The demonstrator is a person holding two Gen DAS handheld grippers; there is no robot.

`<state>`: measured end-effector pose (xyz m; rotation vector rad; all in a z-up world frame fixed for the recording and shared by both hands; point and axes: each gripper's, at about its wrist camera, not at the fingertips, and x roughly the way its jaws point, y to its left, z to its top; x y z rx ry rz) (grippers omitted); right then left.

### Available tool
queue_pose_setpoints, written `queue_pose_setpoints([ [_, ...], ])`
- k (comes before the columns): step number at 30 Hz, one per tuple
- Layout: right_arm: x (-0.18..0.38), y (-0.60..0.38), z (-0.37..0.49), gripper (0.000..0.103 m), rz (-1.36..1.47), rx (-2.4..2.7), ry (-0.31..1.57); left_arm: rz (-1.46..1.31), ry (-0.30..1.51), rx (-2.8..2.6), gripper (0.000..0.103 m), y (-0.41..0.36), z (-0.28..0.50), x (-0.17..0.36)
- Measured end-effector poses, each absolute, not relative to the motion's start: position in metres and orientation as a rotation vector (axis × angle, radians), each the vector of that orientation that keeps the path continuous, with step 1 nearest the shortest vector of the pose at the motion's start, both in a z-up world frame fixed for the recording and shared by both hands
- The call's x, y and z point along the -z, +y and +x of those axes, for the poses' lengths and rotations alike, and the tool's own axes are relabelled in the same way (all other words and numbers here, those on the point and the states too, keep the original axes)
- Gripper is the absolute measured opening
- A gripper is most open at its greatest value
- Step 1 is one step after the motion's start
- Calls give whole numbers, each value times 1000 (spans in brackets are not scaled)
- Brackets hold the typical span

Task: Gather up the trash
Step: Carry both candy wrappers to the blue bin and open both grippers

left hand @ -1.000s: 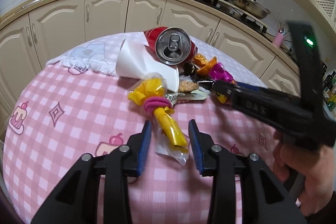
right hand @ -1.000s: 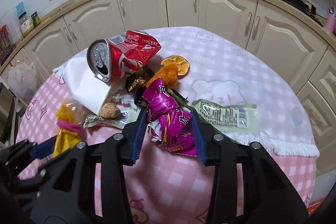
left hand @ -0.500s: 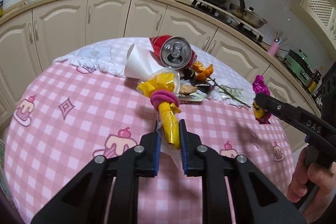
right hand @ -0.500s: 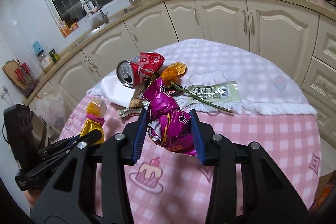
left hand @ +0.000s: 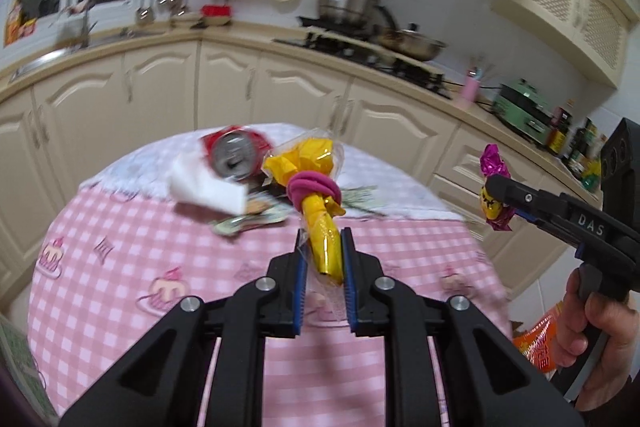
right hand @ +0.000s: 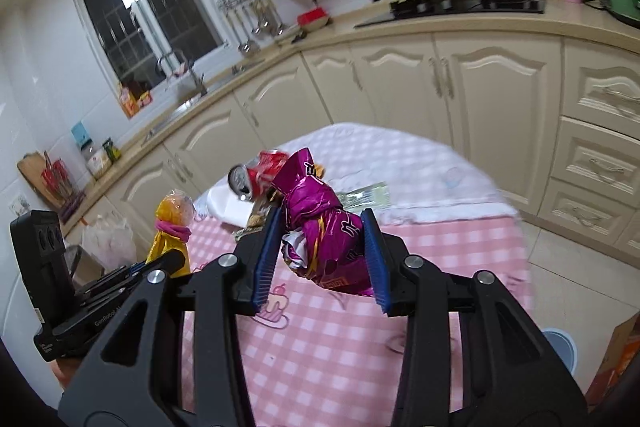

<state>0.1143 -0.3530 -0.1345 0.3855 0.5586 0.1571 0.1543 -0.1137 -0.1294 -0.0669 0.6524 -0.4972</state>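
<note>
My left gripper (left hand: 323, 241) is shut on a yellow foil wrapper (left hand: 318, 215) tied with a pink band, held up above the pink checked table (left hand: 120, 267). My right gripper (right hand: 320, 227) is shut on a crumpled magenta snack bag (right hand: 324, 227), also lifted clear of the table (right hand: 360, 327). In the left wrist view the right gripper (left hand: 498, 193) shows at the right with the magenta bag (left hand: 496, 195), a hand under it. In the right wrist view the left gripper (right hand: 160, 263) shows at the left with the yellow wrapper (right hand: 170, 235). A crushed red can (left hand: 234, 155) lies on the table beside a white tissue (left hand: 208, 187).
More scraps lie by the can: a green-white wrapper (right hand: 366, 195) and small bits of food. An orange bag (left hand: 538, 341) sits low at the right, off the table. Cream kitchen cabinets (right hand: 460, 91) and a stove with pots (left hand: 360, 11) ring the table.
Left gripper shut on the yellow wrapper and lifted it off the table. Right gripper carried the magenta bag up and away from the pile. Both pulled back from the trash heap.
</note>
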Motion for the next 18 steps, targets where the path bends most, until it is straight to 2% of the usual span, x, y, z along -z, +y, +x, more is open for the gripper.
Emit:
queue_pose_setpoints([
  [9, 114, -431, 28, 40, 421, 21, 455, 41, 606, 737, 15, -215, 104, 106],
  [14, 148, -504, -22, 40, 524, 211, 475, 93, 643, 884, 15, -286, 77, 115],
  [18, 205, -557, -50, 40, 647, 352, 558, 153, 735, 994, 15, -348, 61, 144],
])
